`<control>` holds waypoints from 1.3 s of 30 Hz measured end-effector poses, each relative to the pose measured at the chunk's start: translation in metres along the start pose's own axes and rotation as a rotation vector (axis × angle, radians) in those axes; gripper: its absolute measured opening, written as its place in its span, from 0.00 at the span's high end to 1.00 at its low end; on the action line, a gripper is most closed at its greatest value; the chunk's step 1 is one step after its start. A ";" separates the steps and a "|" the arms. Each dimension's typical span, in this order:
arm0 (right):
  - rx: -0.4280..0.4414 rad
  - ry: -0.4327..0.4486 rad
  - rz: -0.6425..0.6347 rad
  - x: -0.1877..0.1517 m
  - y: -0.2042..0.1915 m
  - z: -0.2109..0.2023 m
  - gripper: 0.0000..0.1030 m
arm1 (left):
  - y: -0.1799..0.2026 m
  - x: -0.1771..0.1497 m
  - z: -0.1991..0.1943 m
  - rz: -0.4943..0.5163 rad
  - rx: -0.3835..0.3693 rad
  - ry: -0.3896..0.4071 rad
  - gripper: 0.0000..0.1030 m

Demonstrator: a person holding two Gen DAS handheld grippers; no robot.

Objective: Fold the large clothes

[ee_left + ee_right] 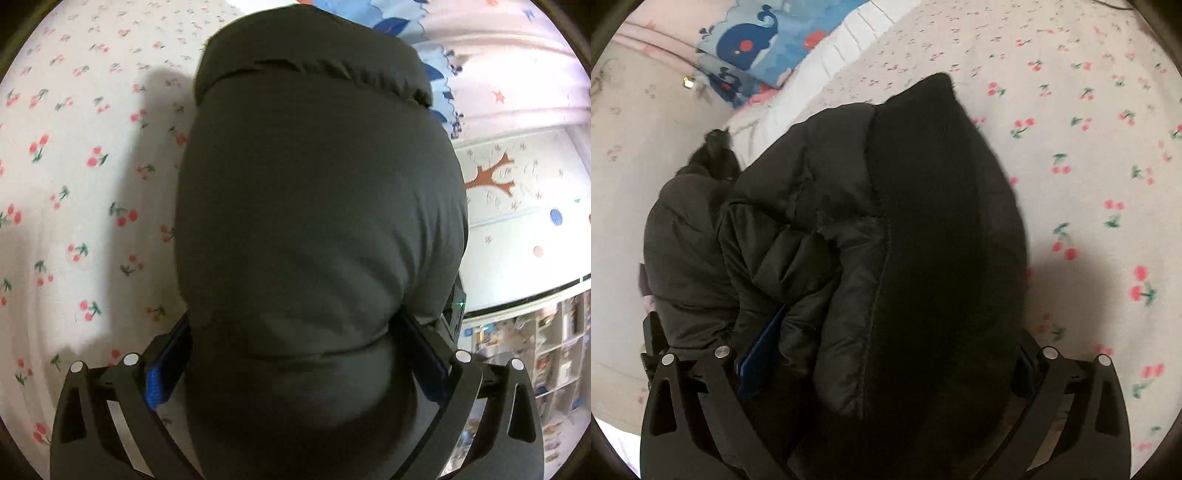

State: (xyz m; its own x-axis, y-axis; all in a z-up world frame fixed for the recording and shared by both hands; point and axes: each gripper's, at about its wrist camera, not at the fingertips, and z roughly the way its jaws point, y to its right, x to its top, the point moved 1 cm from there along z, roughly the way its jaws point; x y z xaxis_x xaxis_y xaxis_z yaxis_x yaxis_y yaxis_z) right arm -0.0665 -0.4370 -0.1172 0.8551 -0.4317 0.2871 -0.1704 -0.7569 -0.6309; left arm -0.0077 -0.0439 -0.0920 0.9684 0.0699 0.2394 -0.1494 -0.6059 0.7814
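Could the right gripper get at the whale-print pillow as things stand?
Probably not. The right gripper has its jaws full of the dark puffer jacket, whose bulk sits between it and the whale-print pillow at the far edge of the cherry-print sheet.

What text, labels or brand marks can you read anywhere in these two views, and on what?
None can be read.
Jacket: no visible label or brand where the left tool and right tool grip it.
Shelves: items too small and blurred to read.
Whale pillow: pictures only.
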 end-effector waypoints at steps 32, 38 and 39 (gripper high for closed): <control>0.145 0.147 -0.576 -0.005 -0.349 0.066 0.06 | -0.095 0.026 -0.202 0.033 0.512 0.449 0.12; 0.028 0.041 -0.374 0.011 -0.296 0.177 0.06 | -0.086 0.017 -0.213 0.104 0.566 0.543 0.10; 0.029 0.063 -0.301 0.016 -0.278 0.177 0.07 | -0.080 0.015 -0.216 0.125 0.584 0.571 0.09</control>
State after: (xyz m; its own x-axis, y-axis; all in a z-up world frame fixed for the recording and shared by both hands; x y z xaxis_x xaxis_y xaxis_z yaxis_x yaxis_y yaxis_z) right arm 0.0812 -0.1469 -0.0650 0.8331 -0.2206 0.5072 0.1003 -0.8416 -0.5308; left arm -0.0238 0.1768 -0.0267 0.6776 0.2707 0.6838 0.0309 -0.9394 0.3414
